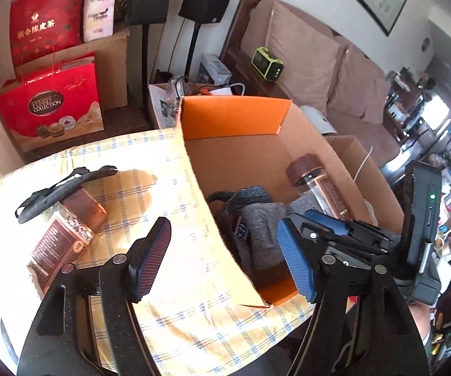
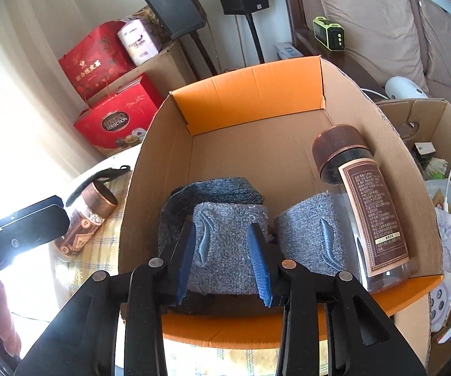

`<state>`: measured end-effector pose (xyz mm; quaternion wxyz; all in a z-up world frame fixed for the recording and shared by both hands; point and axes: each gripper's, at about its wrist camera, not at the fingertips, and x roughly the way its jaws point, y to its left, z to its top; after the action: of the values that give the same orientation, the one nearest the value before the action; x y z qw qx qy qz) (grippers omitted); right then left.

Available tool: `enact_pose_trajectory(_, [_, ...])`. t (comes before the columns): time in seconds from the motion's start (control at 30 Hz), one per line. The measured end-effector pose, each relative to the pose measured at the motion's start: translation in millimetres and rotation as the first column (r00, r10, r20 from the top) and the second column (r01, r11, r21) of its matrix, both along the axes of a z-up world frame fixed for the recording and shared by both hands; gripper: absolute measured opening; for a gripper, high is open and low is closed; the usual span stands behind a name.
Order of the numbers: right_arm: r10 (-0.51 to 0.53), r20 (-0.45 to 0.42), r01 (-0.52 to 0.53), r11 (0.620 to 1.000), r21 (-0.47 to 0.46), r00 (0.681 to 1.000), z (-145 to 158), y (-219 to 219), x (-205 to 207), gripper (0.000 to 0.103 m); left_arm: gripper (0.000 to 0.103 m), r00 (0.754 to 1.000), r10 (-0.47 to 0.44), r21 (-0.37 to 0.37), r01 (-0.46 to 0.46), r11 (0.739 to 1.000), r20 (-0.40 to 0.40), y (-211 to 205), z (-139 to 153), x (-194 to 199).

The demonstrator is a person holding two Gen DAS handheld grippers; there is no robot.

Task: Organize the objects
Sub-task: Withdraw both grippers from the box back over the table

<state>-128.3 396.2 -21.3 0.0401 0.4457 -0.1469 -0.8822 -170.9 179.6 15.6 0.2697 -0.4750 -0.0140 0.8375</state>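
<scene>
My right gripper hangs open inside the orange-lined cardboard box, its blue pads on either side of a flat grey knitted piece without pinching it. A second grey piece and a darker one lie beside it. A clear bottle with a brown cap rests along the box's right wall. My left gripper is open and empty above the box's near left wall. On the table, left of the box, lies a copper-capped jar with a dark strap across it.
A candy bar peeks out beside the grey pieces. The table has a yellow checked cloth. Red gift bags and speaker stands stand behind it. A second cardboard box with clutter and a sofa are to the right.
</scene>
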Motion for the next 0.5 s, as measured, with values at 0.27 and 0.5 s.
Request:
enact_pose_trajectory(0.27, [0.022, -0.029, -0.02, 0.998, 0.057, 0.999, 16, -14, 3, 0.05, 0.084, 0.995, 0.094, -0.005, -0.094, 0.996, 0.02, -49, -2, -12])
enact_pose_trajectory(0.5, [0.083, -0.05, -0.077, 0.991, 0.106, 0.995, 29, -36, 3, 0.063, 0.096, 0.987, 0.16, -0.041, -0.161, 0.986, -0.03, -93, 7, -13])
